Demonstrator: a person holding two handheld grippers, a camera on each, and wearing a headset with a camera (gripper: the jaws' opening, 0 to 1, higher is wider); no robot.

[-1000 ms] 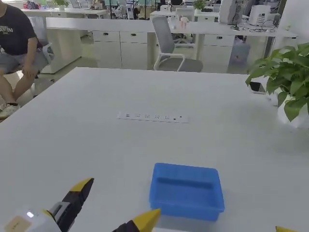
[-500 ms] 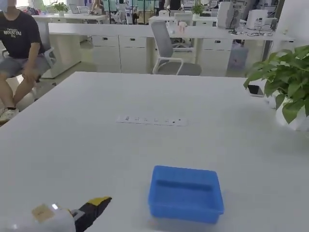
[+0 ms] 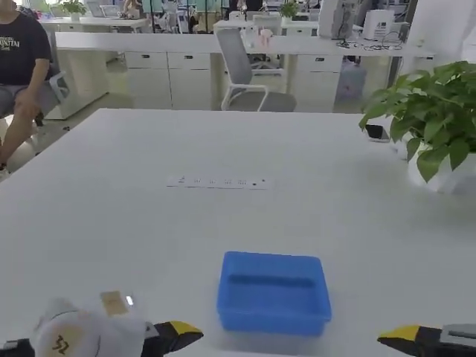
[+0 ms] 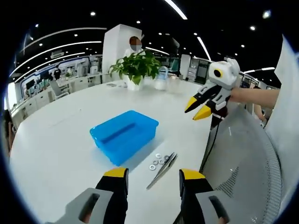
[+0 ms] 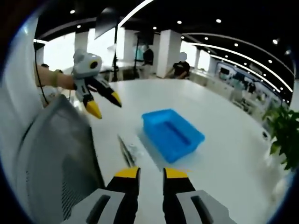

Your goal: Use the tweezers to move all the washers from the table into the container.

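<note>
white table (image 3: 111, 223), wide top. around it: power strip (image 3: 217, 181) lying flat near mid-table, well beyond the container. potted plant (image 3: 435, 119) at the far right edge. grey office chair (image 3: 242, 71) and white desks behind the table. a person (image 3: 15, 59) seated at far left, off the table. mesh chair back (image 4: 247, 158) close in at the near table edge, beside both grippers.

container (image 4: 124, 135): blue rectangular tray, upright on the table close to the near edge. in the head view it sits between the two grippers. its blue floor and inner walls show plain. the washers lie outside it.

washers (image 4: 158, 161): a few small rings in a loose cluster on the table, just beside the container's near side, apart from its wall. too small for a sure count.

tweezers (image 4: 162, 169): flat on the table right alongside the washers. whether they touch, cannot tell.

left gripper (image 4: 154, 175): jaws wide apart, nothing between them. held in the air short of the tweezers, pointing toward tweezers and container.

right gripper (image 5: 150, 173): jaws parted by a narrower gap, nothing held. aimed at the tweezers from the opposite side.

the two grippers are well apart, with tweezers and washers on the table between them.
</note>
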